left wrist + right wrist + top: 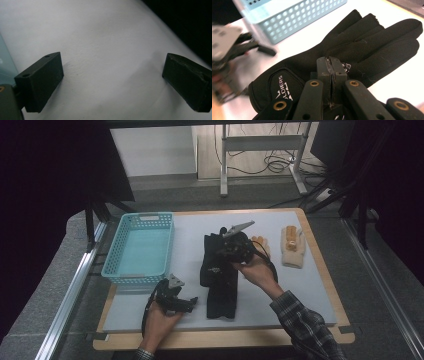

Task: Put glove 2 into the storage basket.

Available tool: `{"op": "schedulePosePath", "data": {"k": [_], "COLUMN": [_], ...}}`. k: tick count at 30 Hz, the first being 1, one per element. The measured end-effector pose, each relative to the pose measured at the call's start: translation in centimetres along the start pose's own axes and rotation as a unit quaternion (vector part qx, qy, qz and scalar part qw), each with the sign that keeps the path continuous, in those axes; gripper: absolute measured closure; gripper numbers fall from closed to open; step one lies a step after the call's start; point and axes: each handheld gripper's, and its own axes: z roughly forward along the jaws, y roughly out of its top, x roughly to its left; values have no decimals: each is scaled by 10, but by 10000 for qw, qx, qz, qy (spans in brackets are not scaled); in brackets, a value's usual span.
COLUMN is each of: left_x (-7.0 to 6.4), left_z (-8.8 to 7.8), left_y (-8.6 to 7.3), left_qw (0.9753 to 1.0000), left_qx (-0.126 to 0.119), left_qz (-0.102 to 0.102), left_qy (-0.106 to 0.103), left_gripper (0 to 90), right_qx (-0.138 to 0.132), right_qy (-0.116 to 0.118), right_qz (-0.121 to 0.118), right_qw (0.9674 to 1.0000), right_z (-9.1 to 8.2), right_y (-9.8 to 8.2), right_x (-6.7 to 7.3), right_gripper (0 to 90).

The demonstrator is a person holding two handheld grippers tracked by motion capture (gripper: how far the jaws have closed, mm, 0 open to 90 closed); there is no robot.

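One pale mat [190, 227] on wooden table [320, 270] — grey floor [50, 285], cables [270, 162] behind.

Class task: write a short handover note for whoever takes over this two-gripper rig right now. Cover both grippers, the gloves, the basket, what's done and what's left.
Left gripper: open, holding nothing, low over the white mat.
Right gripper: shut, nothing between its jaws, above the black gloves.
Black gloves lie mid-mat; knit gloves lie at the right.
Blue basket: holds nothing.
Done: no gloves binned yet.
Left: probably move the gloves into the basket.
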Motion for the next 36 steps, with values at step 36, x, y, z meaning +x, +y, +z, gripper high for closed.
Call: {"op": "schedulePosePath", "data": {"k": [36], "left_x": [1], "left_z": [-1], "left_y": [0], "left_qw": [10000], "left_qx": [46], "left_qz": [45], "left_qy": [-1], "left_gripper": [39], "right_qx": [365], "right_qy": [-148], "right_qz": [204], "right_qw": [9990], "right_z": [18], "right_y": [-88], "right_x": [27], "right_gripper": [614]}}
